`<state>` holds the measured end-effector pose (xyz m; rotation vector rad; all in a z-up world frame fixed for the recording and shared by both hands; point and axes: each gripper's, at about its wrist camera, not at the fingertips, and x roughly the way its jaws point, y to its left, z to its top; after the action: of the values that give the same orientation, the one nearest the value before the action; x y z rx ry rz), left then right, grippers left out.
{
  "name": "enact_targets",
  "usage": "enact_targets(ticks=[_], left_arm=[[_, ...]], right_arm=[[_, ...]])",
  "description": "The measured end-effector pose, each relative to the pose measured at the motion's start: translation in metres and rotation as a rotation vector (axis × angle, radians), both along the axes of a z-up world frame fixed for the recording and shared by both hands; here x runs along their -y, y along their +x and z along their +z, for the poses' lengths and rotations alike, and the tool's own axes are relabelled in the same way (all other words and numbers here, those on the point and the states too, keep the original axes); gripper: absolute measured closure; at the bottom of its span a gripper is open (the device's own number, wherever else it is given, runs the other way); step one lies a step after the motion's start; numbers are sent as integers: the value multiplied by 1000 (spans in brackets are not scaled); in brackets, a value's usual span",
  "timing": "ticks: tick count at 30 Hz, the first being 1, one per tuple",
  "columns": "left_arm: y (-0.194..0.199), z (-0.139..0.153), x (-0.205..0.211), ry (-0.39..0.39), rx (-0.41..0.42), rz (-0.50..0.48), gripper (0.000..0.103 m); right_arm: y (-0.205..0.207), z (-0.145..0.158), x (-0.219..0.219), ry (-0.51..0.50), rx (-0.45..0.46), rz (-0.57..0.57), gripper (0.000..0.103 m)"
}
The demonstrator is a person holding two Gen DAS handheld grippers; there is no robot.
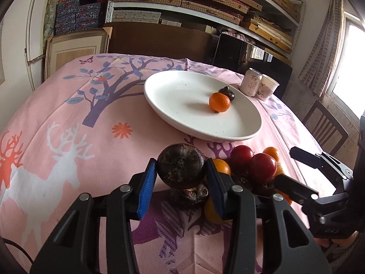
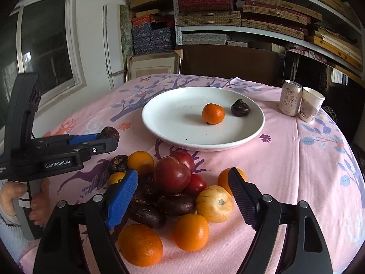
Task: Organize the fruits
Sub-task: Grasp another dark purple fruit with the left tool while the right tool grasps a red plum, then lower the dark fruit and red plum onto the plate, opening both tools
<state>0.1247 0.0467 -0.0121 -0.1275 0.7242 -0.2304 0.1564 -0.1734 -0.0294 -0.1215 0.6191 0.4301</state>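
Observation:
My left gripper is shut on a dark brown water chestnut and holds it above the fruit pile; it also shows in the right wrist view. A white plate holds one orange and one dark chestnut; in the right wrist view the plate shows the same orange and chestnut. My right gripper is open over the pile of oranges, red plums, dark chestnuts and a yellow fruit.
A drink can and a paper cup stand at the table's far right. A pink patterned cloth covers the table. Shelves of boxes and a chair back stand behind it.

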Motion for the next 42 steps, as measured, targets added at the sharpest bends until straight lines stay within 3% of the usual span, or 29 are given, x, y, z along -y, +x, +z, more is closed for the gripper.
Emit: enact_targets(ticks=[3,6,8,14,18,22,27,30,36,38,42], left_arm=[[-1,1,0,-8,3,-9,60],[0,1,0,-13,-4,-13,60],[1,-1,1,-11,-9,-16,60],[3,-6,3,3,-25,-22,60],[1,-5,4,10,-14,-19,60],[4,13,1,-7,21,7,60],[42,44,4,-59,20,11,60],[68,45,15,-39,19,21,60],[102,18,35,-3,-26,5,60],[107,9,37,24,-46,0,59],[105,5,30,13,-60,-2,55]], right_arm=[[7,-8,-8,-26,-36,6,38],[13,-15,-11,-31,-72,17,56],[12,-14,-12,-27,-68,27,62],[10,-11,-4,10,-71,37,62],[-3,8,14,53,-9,8,62],[-4,40,42,125,74,-69,62],[34,71,59,197,55,-106,62],[58,68,53,204,40,-113,62],[98,26,31,180,-53,-102,61],[102,21,30,164,-48,-123,42],[99,25,35,190,-34,-129,39]])
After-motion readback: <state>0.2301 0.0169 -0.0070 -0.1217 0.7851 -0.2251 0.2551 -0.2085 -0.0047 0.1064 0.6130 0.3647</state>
